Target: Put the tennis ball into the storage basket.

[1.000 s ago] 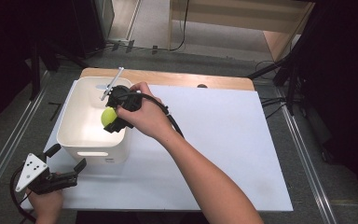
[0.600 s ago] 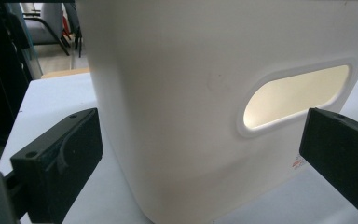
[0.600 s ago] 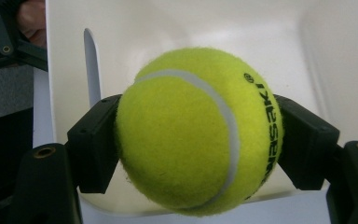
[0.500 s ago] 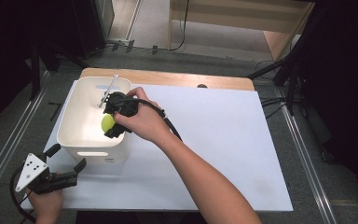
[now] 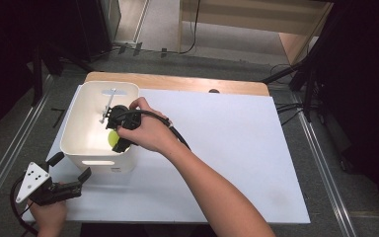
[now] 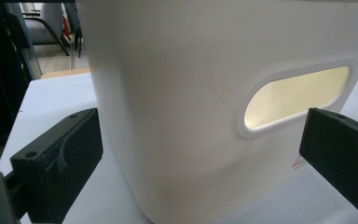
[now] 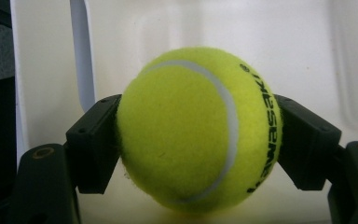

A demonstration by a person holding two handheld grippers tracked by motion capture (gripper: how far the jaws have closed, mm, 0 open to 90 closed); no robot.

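At the near left corner of the table (image 5: 237, 148), the left claw (image 5: 69, 168) is seen with its jaws spread wide and nothing between them, aimed at the near wall of the white bin (image 5: 74, 143); in the left gripper view that wall and its oval handle slot (image 6: 294, 99) stand just ahead of the jaws, untouched. Farther in, the right claw (image 5: 113, 140) is lowered into the bin, its jaws closed on the tennis ball (image 5: 112, 138); in the right gripper view the tennis ball (image 7: 199, 128) is pressed on both flanks by the pads, though the jaws have just been easing apart slightly, so release is judged to be starting. The ball is held low inside the bin, close to its floor, with the pale inner walls behind it. The carrying of the ball into the bin is judged to be nearly complete; what remains is the full letting-go and the lifting of the right claw clear of the rim. Beyond the hand, a slender metal part (image 5: 107, 106) rises from the bin near its far wall, just beside the claw body; it is judged the one obstacle to a clean withdrawal. Cables (image 5: 286, 111) lie off the far right edge, well apart.
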